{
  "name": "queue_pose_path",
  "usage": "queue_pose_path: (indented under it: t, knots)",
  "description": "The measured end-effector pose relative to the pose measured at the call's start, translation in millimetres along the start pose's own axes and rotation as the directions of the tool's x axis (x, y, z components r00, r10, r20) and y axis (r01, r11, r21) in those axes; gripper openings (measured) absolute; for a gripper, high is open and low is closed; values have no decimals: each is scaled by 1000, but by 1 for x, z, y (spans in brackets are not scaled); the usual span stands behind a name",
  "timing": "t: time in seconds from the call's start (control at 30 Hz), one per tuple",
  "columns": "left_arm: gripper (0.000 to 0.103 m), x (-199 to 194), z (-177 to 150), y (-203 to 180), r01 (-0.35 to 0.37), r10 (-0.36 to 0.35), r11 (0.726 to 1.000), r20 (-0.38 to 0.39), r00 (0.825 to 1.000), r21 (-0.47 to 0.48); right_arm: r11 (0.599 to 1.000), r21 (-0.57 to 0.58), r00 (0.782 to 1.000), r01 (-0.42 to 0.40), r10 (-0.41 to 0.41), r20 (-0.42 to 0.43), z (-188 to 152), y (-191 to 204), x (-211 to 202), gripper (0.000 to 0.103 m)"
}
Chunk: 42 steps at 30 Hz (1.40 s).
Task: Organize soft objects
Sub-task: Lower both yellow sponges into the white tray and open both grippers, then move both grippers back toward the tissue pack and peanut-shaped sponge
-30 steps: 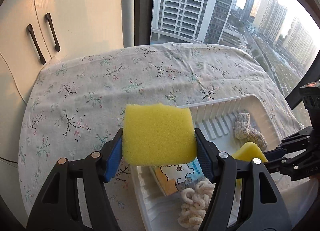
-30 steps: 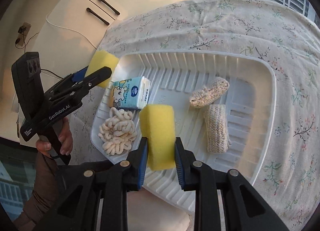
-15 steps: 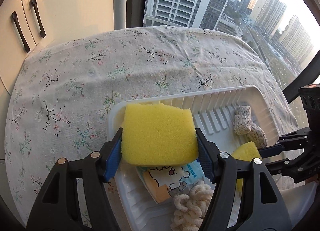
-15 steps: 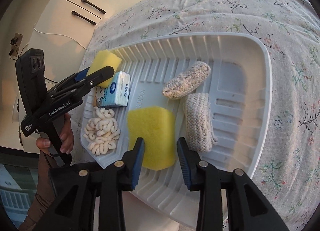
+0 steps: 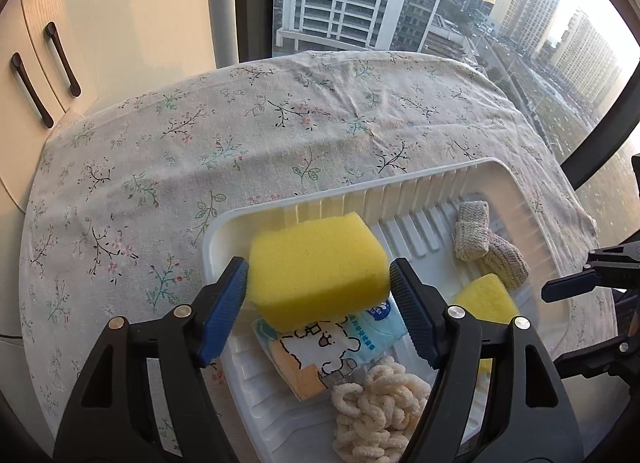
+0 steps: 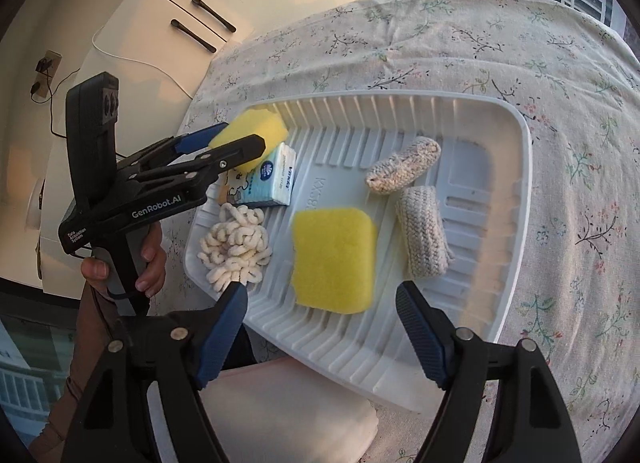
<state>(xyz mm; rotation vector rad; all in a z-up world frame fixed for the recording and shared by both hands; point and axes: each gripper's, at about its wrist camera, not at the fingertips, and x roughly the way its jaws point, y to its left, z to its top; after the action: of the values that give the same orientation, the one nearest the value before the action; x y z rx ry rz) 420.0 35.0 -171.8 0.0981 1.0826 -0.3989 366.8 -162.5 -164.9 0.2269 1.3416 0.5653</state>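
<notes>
Left gripper (image 5: 318, 295), jaws just easing apart, barely brackets a yellow sponge (image 5: 316, 267) above the white tray's (image 5: 400, 187) near corner; right gripper (image 6: 320, 327) just released; foam looks light, squashy, best pinched across short sides.

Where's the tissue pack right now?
In the right wrist view, the tissue pack lies in the white tray's left end, beside the cream looped bundle, under the left gripper's sponge.
</notes>
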Motion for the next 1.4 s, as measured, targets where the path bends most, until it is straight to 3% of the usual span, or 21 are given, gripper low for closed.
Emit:
queue_pose_path:
  t: [0.07,0.2,0.4,0.47,0.6,0.83,1.07,1.4]
  knots:
    - [71,-2,-1,-1,-30,30,1000,-2,1000,-9,1000,-9,1000,8,-8,6,-4,1,-6,79]
    - [71,-15,-1,4,-17,19,999,40,999,-46,999,-8,997,48,-47,60,-9,0,-22,79]
    - [71,-43,-7,23,-47,60,990,101,993,-136,995,51,991,80,-85,106,-8,-14,-35,79]
    - [71,-54,-13,29,-32,51,987,122,991,-156,993,77,988,90,-98,117,-12,-20,-39,79]
    - [71,-69,-22,36,61,-33,979,146,989,-193,991,117,989,71,-85,120,-22,-30,-44,79]
    - [71,-86,-37,38,-32,68,975,158,985,-221,987,117,981,112,-129,147,-46,-29,-61,79]
    - [71,-99,-82,55,-100,136,962,129,982,-254,973,188,974,137,-167,154,-70,-53,-75,79]
    - [71,-117,-169,67,-103,140,942,96,986,-319,958,225,967,176,-211,142,-132,-73,-82,79]
